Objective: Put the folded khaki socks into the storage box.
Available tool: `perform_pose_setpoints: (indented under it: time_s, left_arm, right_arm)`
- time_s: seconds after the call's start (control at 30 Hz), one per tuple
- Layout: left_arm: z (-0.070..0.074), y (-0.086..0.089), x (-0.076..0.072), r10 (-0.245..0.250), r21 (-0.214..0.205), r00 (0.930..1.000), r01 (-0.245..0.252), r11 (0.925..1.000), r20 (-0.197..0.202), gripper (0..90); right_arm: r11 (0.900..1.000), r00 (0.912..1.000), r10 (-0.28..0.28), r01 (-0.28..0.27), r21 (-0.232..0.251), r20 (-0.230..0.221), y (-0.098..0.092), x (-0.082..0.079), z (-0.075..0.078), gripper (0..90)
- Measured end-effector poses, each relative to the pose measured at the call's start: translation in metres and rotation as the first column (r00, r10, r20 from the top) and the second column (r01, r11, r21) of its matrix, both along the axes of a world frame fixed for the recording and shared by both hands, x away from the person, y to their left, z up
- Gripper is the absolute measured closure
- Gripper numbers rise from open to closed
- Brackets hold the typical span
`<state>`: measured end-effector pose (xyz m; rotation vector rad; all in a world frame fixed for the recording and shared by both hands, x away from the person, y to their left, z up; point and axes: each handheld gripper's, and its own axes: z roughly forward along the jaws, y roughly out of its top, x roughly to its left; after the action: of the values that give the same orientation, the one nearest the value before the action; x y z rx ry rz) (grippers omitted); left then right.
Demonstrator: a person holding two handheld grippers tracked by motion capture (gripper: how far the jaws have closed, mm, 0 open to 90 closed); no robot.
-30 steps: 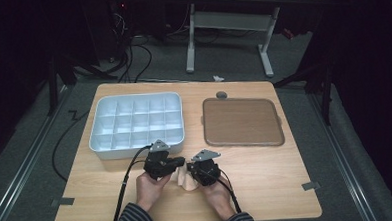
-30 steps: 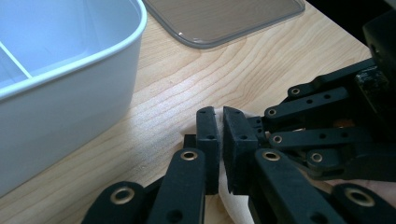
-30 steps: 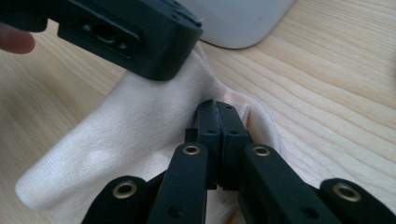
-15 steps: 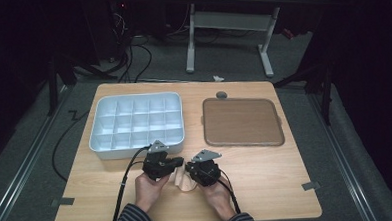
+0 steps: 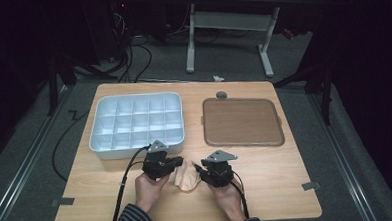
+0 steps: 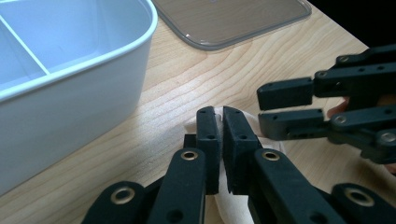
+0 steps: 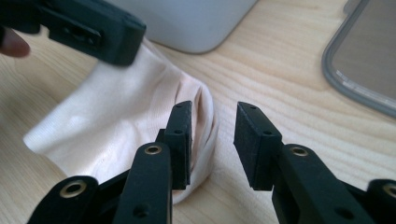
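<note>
A pale peach cloth [image 5: 187, 175] lies crumpled on the wooden table between the two hand-held grippers. My left gripper [image 6: 219, 121] is shut, with a fold of the cloth [image 6: 225, 198] pinched between its pads. In the high view that left gripper [image 5: 179, 164] sits at the cloth's left edge. My right gripper [image 7: 212, 123] is open; its jaws have just been opening and the gap between them is empty. The cloth [image 7: 116, 116] bunches against its left jaw. In the high view the right gripper [image 5: 202, 169] sits at the cloth's right edge.
A white compartment tray [image 5: 101, 144] stands just behind the left hand, its wall [image 6: 70, 93] close to the left jaws. A brown lid with a clear rim [image 5: 242, 121] lies flat at the back right. Bare tabletop [image 5: 282, 172] extends to the right of the hands.
The right gripper has shifted to the right, away from the left one, and its jaws have opened. More of the cloth shows between the two grippers. The left hand has stayed still.
</note>
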<state>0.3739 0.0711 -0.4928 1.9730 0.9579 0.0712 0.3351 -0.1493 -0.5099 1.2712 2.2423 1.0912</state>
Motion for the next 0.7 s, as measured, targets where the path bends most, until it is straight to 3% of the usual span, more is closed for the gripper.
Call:
perform_pose_setpoints:
  time_s: [0.2, 0.4, 0.7]
  left_arm:
    - [0.003, -0.004, -0.002, -0.008, -0.002, 0.9999, 0.008, 1.0, 0.01, 86.3]
    - [0.005, -0.007, -0.003, -0.024, -0.01, 0.9997, 0.024, 0.9997, 0.009, 86.2]
    - [0.004, -0.013, -0.001, -0.036, -0.029, 0.9993, 0.036, 0.9989, -0.005, 86.1]
  right_arm:
    - [0.9997, 0.9985, 0.022, -0.023, -0.013, -0.049, 0.004, 0.003, -0.012, 77.1]
    - [0.9988, 0.9981, 0.04, -0.041, -0.026, -0.048, 0.007, 0.005, -0.014, 85.4]
    - [0.9976, 0.9975, 0.06, -0.061, -0.032, -0.038, 0.01, 0.007, -0.015, 86.1]
